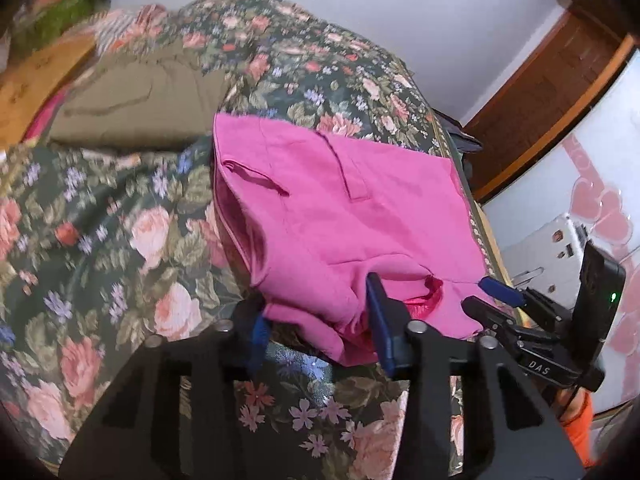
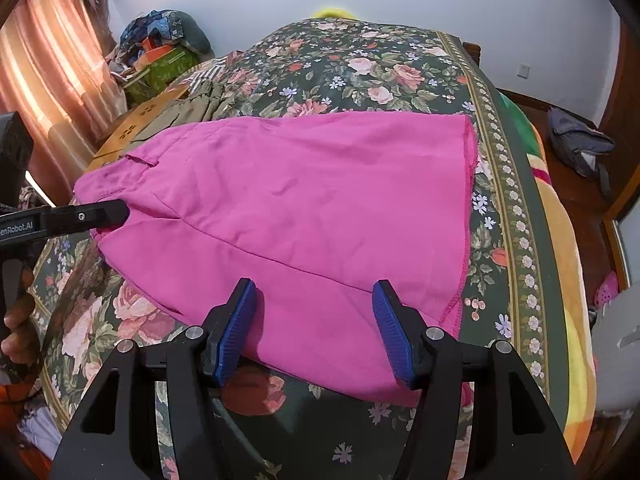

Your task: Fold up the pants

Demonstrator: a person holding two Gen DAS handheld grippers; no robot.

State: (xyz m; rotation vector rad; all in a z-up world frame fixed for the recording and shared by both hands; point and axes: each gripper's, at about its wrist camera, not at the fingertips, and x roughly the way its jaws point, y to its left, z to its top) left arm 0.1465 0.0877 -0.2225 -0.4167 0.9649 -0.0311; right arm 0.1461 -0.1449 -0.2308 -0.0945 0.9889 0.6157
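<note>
Pants: pink pants (image 2: 304,208) lie flat on bed (image 2: 360,64), lower centre, ready for folding.
Left gripper (image 1: 320,320): fingers spread astride waistband.
Right gripper (image 2: 316,320): fingers spread astride near edge.

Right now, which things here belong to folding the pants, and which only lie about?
For the job:
pink pants
left gripper
right gripper
bed

Lying about:
olive garment
wooden board
clothes pile
grey bag
</note>
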